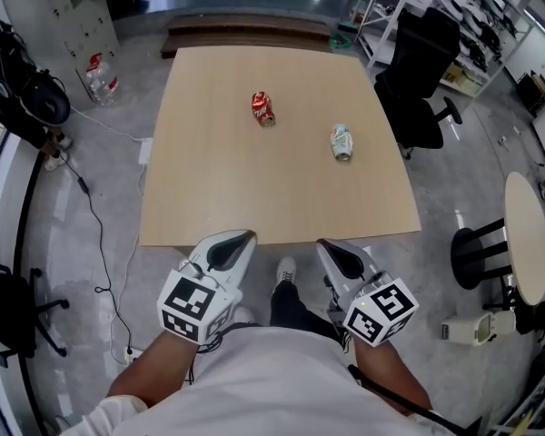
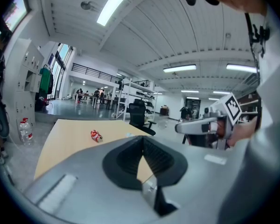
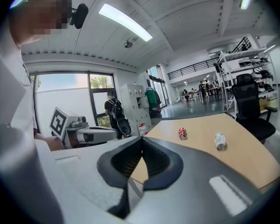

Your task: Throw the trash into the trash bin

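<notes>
At the near edge of the pale wooden rectangular table, both hand-held tools hovered short of the tabletop, side by side. Left gripper: jaws together, tips meeting, nothing between them. Right gripper: same, jaws pressed together and empty. Two pieces of trash lay on the table, well apart from both tools. The crushed red metal can sat toward the far middle, at about 12 o'clock from the left gripper and 11 o'clock from the right. The crushed pale green-and-white can lay closer, at 12 o'clock from the right gripper and about 1 o'clock from the left. Each can's long axis ran roughly 12-to-6, pointing back at the person, so jaws arriving from 6 o'clock would likely close across the narrow sides. Judged nearest pairing: right gripper to pale can, left gripper to red can. Jaws would need to part before either pickup. No trash bin could be made out with confidence in any view.
</notes>
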`<state>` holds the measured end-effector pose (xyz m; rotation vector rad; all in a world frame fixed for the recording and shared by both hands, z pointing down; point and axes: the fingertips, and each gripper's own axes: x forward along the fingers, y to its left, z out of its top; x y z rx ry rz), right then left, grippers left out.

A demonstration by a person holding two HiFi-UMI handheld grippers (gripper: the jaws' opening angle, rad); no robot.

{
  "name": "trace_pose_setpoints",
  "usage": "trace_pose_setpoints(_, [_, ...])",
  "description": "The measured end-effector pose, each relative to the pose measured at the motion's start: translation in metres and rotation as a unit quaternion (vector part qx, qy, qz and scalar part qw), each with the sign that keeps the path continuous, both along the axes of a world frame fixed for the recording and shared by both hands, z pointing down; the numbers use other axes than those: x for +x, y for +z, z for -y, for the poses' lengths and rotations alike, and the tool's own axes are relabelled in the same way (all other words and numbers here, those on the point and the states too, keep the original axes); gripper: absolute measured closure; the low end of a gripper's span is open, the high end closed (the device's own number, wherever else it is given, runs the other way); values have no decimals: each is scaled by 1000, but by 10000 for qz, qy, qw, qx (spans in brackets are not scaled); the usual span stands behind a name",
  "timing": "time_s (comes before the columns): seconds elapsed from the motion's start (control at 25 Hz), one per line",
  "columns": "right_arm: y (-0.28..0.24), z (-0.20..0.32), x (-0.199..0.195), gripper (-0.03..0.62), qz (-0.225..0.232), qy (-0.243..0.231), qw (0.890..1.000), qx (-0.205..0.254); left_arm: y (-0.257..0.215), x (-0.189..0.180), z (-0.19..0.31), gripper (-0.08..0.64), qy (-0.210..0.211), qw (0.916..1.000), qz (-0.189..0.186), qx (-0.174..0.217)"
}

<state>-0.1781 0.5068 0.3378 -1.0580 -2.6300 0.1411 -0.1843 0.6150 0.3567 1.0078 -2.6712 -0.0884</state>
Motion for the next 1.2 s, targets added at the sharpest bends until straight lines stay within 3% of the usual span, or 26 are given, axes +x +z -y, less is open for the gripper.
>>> trace_pose_setpoints(0.48, [-4,2,-43,591,116,-118,9997,-176,4,-30,-10,552,-378,9991,-5,-166])
trace_pose_setpoints(1.2, [33,65,-135,591,-251,436,9987,-36,23,-116,46,552,120,9985,-109,-529])
